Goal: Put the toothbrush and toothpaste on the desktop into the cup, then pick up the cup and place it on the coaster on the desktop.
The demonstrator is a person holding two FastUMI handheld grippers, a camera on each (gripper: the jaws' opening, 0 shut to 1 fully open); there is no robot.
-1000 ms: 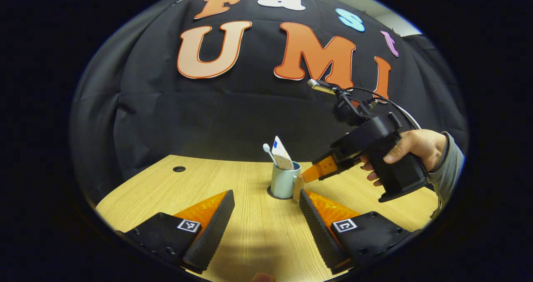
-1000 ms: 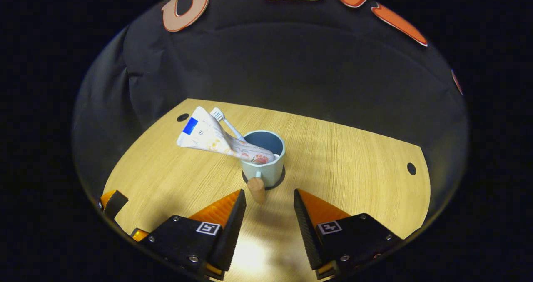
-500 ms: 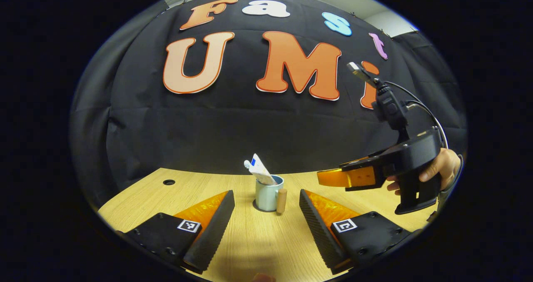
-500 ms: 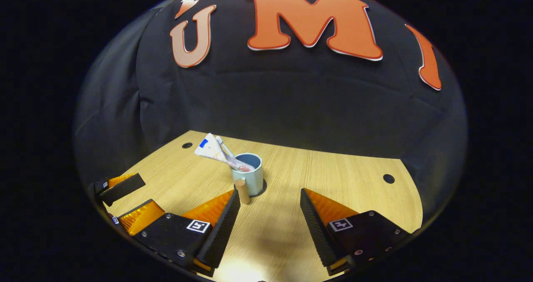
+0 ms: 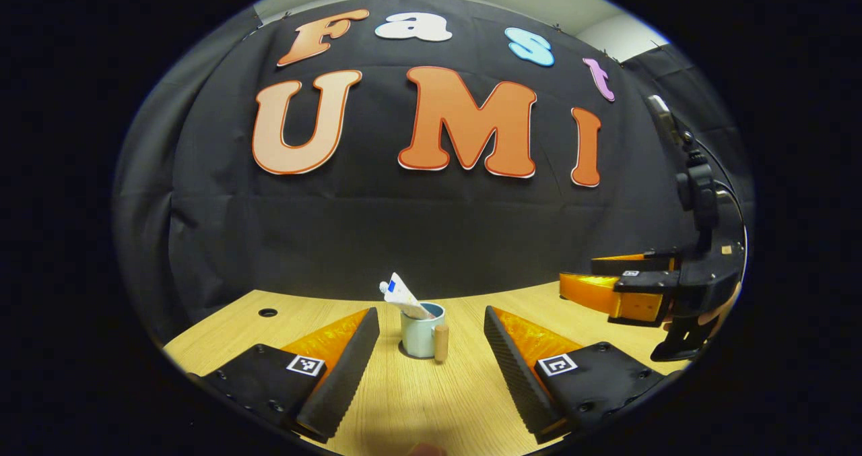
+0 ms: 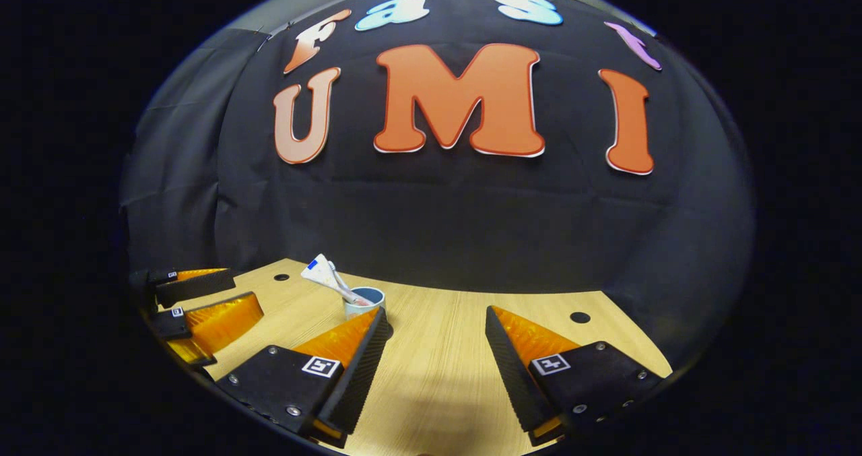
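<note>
Toothpaste tube (image 5: 406, 300) leans in the pale blue cup with wooden handle (image 5: 419, 333) on the dark round coaster (image 5: 406, 355). Left gripper (image 5: 431, 355) and right gripper (image 6: 436, 358) are both open and empty, near the wooden desktop (image 6: 444, 388).

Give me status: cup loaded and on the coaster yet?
Done: toothpaste and toothbrush stand in the cup, which sits on the dark coaster. In hand: nothing; left gripper and right gripper hang apart from it, jaws open and empty. Left: nothing visible.
</note>
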